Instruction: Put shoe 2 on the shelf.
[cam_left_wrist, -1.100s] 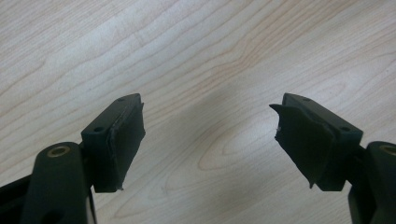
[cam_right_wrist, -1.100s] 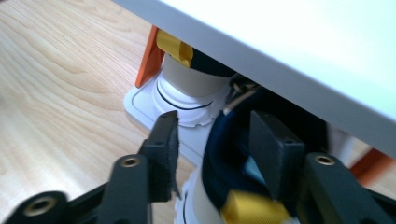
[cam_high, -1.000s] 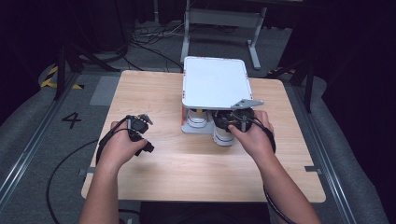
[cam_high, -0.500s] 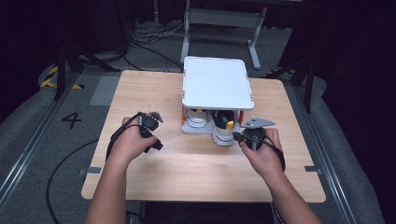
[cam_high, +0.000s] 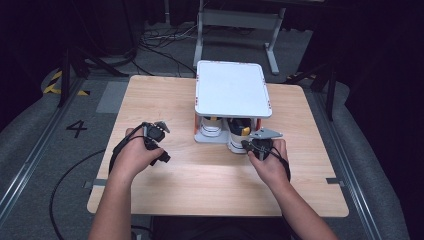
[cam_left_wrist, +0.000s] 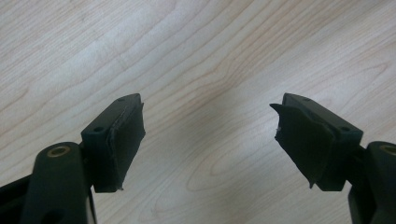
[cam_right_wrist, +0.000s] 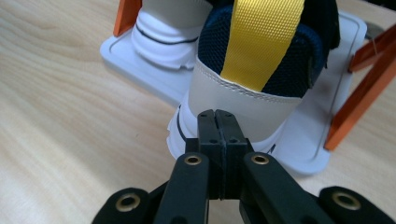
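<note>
A dark room with grey flooring, floor rails and loose cables surrounds a light wood-grain table, seen from the high view. A white two-tier rack with orange uprights stands at the far middle of the table, its flat top tray bare. On the lower tray, shoes are stored: a white-soled shoe on the left and, beside it, a navy shoe with a white heel panel and a yellow pull strap, its heel projecting over the tray's near edge. The right gripper is held low at that heel; its fingers are pressed fully together with nothing between them, and the tips lie just at the white heel panel, though contact cannot be confirmed. The closing of these fingers has only just been completed. In the high view the right gripper is seen at the rack's near right corner, the hand behind it resting near the table. The left gripper is held over bare table well to the left of the rack, seen in the high view at; its fingers are spread wide and empty, with only wood grain visible between them.
</note>
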